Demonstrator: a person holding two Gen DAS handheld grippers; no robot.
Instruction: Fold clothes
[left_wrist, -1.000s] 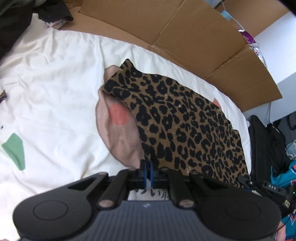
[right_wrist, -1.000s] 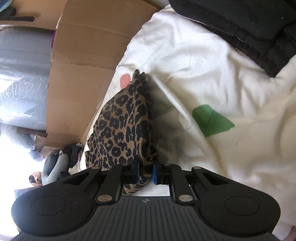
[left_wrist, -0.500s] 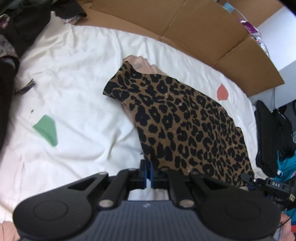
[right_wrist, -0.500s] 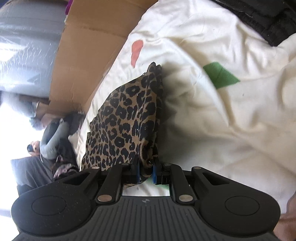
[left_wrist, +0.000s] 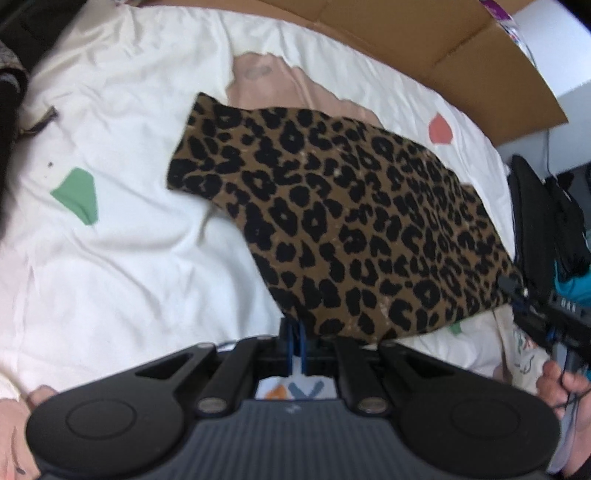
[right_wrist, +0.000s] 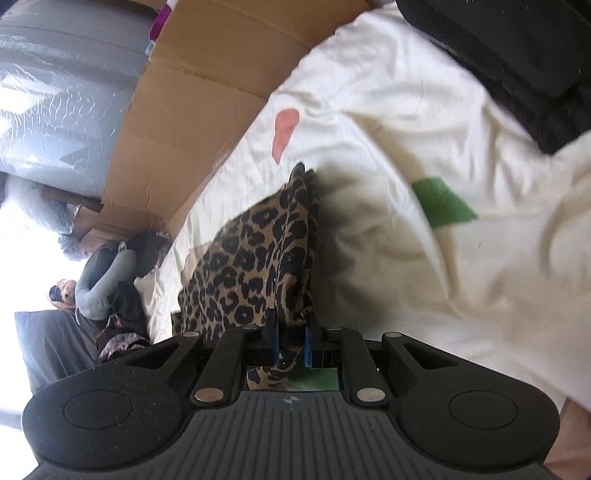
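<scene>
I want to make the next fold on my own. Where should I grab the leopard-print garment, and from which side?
Take the leopard-print garment by its near hem corners, coming in from the near edge along the white sheet. The left gripper and right gripper pinch it there; the far end lies free.

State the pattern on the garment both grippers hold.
Leopard print, black on tan; garment shows best in the left wrist view.

Black ribbed tongs (left_wrist: 294, 334) bodies with round side discs, silver screws, blue finger pads (right_wrist: 309, 345).
</scene>
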